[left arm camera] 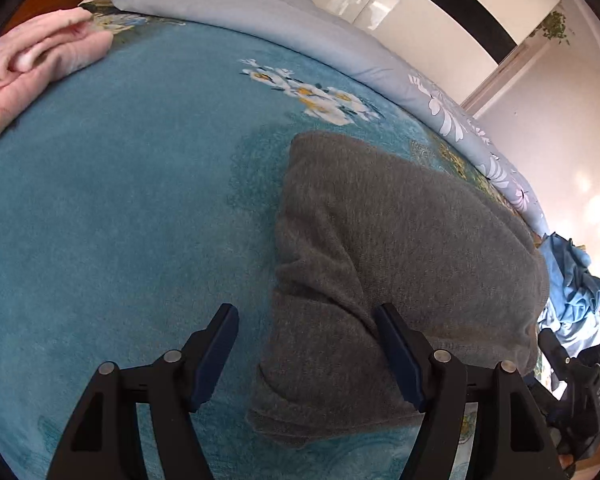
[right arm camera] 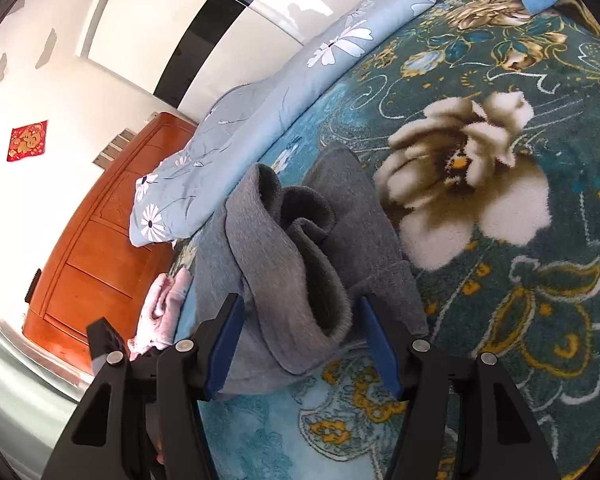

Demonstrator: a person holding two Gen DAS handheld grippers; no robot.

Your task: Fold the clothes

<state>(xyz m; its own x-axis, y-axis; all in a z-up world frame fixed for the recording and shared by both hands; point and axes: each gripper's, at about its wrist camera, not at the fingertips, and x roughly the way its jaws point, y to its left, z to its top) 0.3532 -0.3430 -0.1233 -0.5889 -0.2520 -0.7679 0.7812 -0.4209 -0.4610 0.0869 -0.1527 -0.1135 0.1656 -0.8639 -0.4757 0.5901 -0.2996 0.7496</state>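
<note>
Grey garment (left arm camera: 400,248) folded on bed, left gripper (left arm camera: 306,354) angled down, jaws apart, seemingly untouching

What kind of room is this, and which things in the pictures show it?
Most likely a bedroom. The grey garment lies on a bed covered by a teal floral blanket, a flowered quilt is bunched along it, and a wooden headboard stands at one end.
</note>
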